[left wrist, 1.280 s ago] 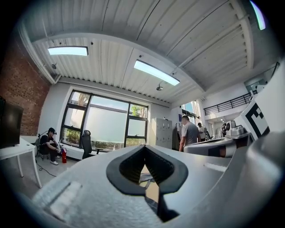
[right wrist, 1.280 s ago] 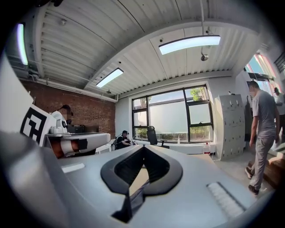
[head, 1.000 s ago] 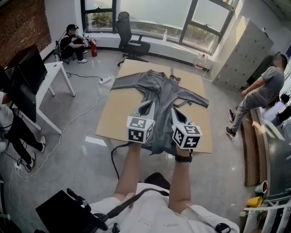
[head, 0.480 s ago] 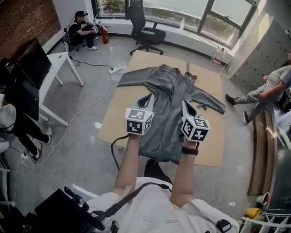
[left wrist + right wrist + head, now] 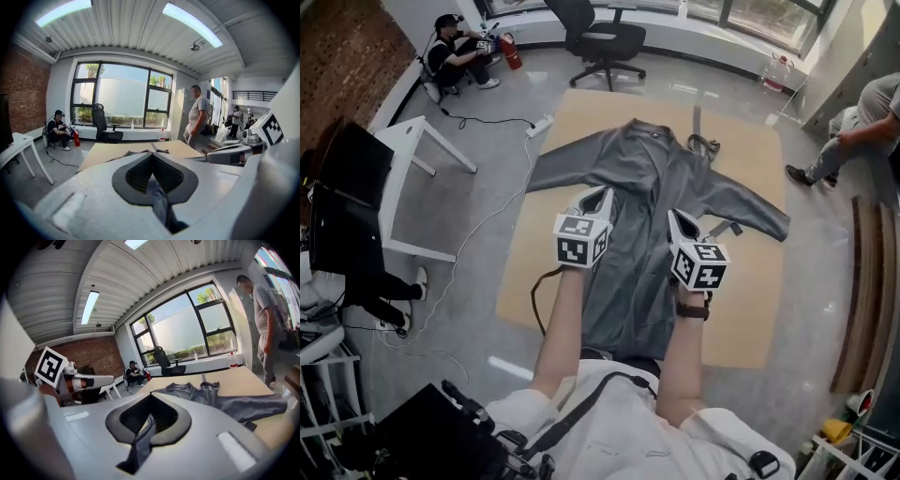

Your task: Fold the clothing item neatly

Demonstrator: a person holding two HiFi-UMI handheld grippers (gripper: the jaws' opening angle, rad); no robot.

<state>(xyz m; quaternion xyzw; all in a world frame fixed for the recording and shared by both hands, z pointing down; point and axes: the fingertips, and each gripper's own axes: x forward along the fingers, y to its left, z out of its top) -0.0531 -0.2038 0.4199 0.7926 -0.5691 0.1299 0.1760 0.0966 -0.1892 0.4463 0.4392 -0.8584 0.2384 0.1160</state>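
A grey long-sleeved garment [image 5: 642, 187] lies spread on the tan table [image 5: 741, 309], collar at the far end and both sleeves out to the sides. Its lower part reaches the near edge by my body. My left gripper [image 5: 598, 199] is over the left side of the garment's body, shut on a fold of the grey fabric [image 5: 158, 199]. The right gripper [image 5: 675, 220] is over the right side, likewise shut on a pinch of the fabric [image 5: 140, 444]. The far half of the garment [image 5: 220, 397] shows beyond the right jaws.
A dark strap [image 5: 703, 142] lies by the collar. Beyond the table stands a black office chair [image 5: 600, 37]. A white desk [image 5: 417, 150] and monitors [image 5: 342, 197] are at the left. One person sits on the floor [image 5: 455, 56], another is at the right [image 5: 862, 122].
Both grippers have come down and back toward me, still shut on the grey fabric. The garment now lies stretched longer along the table.
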